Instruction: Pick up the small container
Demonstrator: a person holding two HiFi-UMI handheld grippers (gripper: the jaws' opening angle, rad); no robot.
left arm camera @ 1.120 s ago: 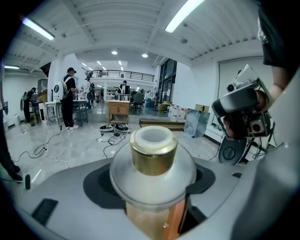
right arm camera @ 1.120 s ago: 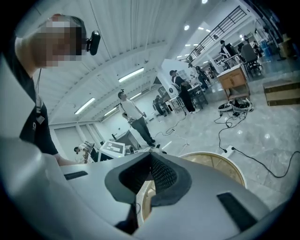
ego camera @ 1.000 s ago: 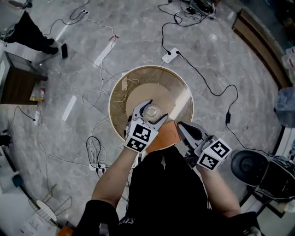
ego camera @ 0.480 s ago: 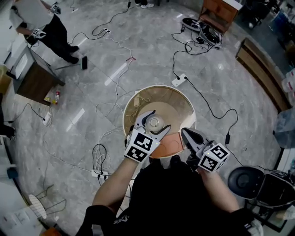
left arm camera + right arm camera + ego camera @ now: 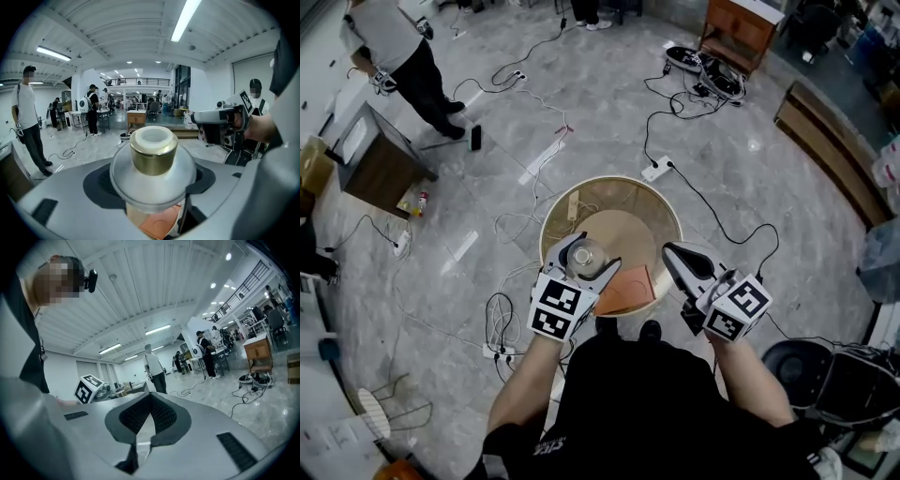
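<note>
The left gripper (image 5: 592, 252) is clamped on the small container (image 5: 153, 157). Its wide-set jaws press the round, pale body from both sides, and the gold collar and white top stand up just beyond the jaws. Under this gripper is the near-left part of the round table (image 5: 623, 230), with a flat orange mat (image 5: 630, 287) lying just to the gripper's right. Whether the container is clear of the table cannot be told. The right gripper (image 5: 672, 255) is off to the right of the left one, over the table's edge. Its jaws are closed together with nothing between them.
</note>
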